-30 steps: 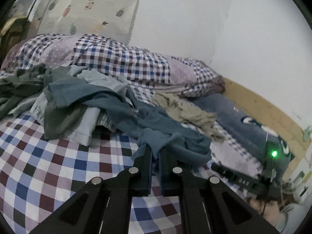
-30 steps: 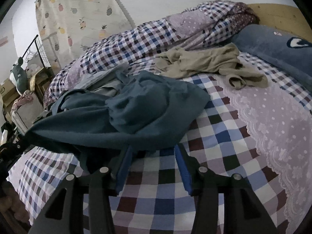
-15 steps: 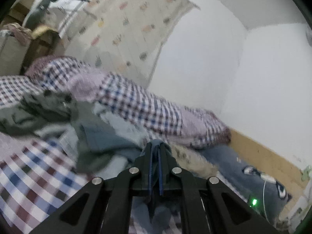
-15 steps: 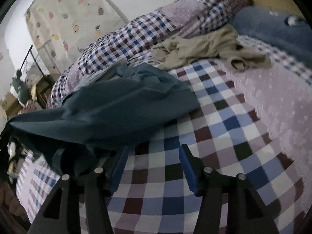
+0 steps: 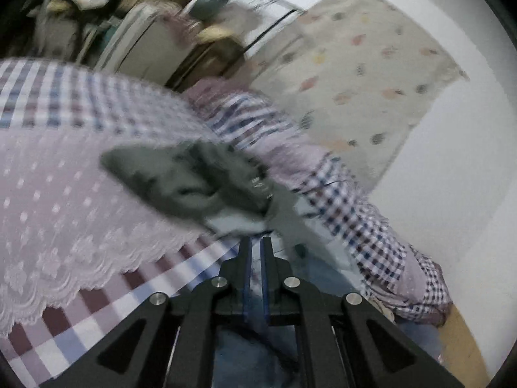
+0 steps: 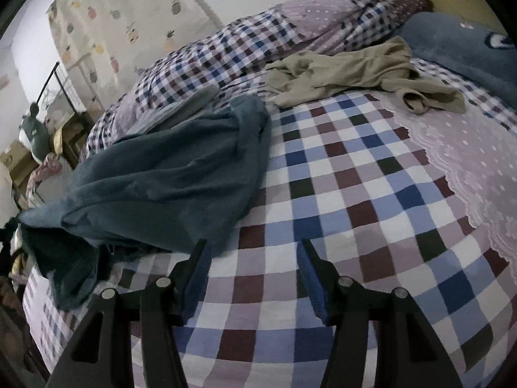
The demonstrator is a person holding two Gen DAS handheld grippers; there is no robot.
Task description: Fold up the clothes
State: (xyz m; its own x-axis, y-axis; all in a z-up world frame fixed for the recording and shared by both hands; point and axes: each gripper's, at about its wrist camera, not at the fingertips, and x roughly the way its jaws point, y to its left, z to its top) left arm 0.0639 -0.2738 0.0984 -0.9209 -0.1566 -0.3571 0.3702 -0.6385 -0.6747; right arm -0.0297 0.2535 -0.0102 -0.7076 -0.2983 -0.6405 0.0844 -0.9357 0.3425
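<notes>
A dark blue garment (image 6: 168,187) lies stretched across the checked bedsheet (image 6: 355,194), pulled out toward the left edge of the bed. My left gripper (image 5: 253,242) is shut on a fold of this garment, which hangs below the fingers (image 5: 258,349); the view is blurred and tilted. My right gripper (image 6: 252,252) is open and empty, low over the sheet just right of the garment's near edge. A khaki garment (image 6: 355,71) lies crumpled farther back.
A checked duvet (image 6: 258,38) is heaped along the wall. A blue pillow (image 6: 458,45) lies at the far right. A grey-green garment (image 5: 194,181) lies on the lace-edged cover (image 5: 64,220). Furniture and boxes (image 6: 29,148) stand left of the bed.
My left gripper has swung up and left with the blue garment, pulling it out flat across the bed. My right gripper has stayed open and shifted slightly.
</notes>
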